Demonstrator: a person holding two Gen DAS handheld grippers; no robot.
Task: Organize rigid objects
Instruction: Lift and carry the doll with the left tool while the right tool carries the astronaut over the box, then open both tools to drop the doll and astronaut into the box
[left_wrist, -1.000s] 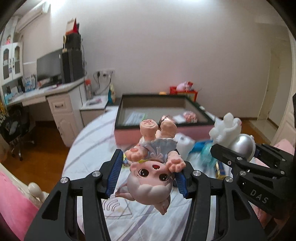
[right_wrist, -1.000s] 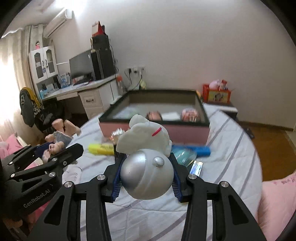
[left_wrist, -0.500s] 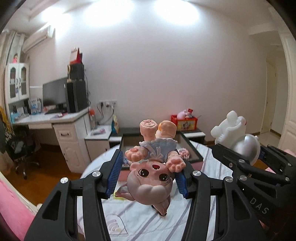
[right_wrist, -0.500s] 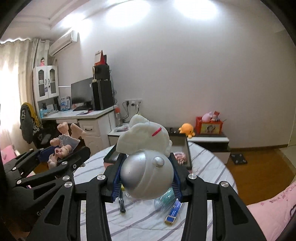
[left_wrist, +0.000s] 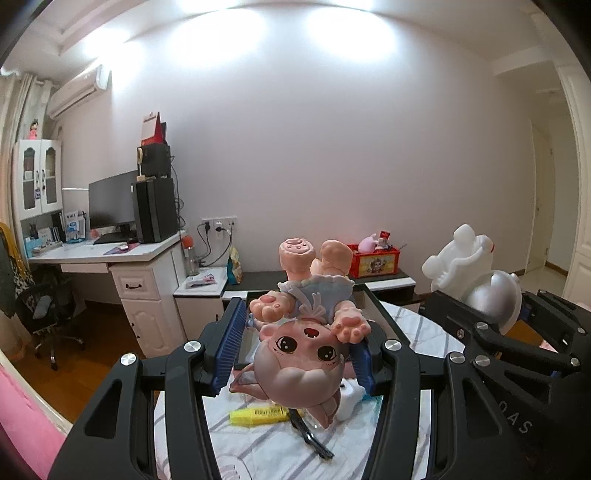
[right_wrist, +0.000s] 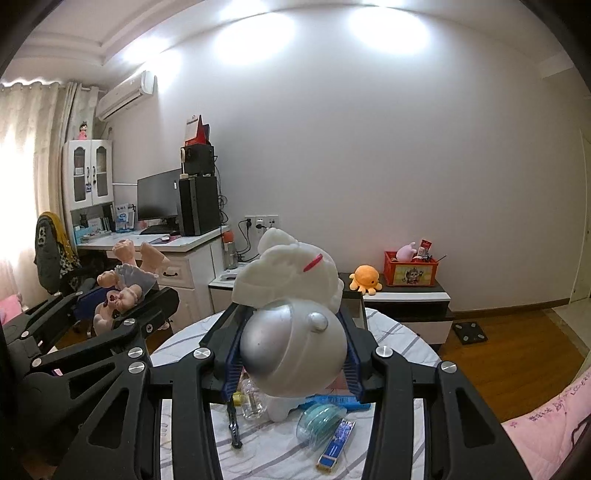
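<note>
The pink pig doll (left_wrist: 303, 354) hangs upside down between my left fingers (left_wrist: 231, 341), its head clamped by the blue pads, feet pointing away from me. My right fingers (right_wrist: 232, 354) are closed on the silver-helmeted white figure (right_wrist: 293, 350). Below both, a yellow highlighter (left_wrist: 258, 412) lies on the striped bench (left_wrist: 258, 450).

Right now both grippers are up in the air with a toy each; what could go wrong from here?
1. The left gripper holds the pink pig doll upside down by its rounded head, so it could slip out.
2. The right gripper clamps the astronaut figure on its smooth silver helmet, a curved surface that may squirt free.
3. The two grippers are close side by side; swinging either could knock the toys together.
</note>
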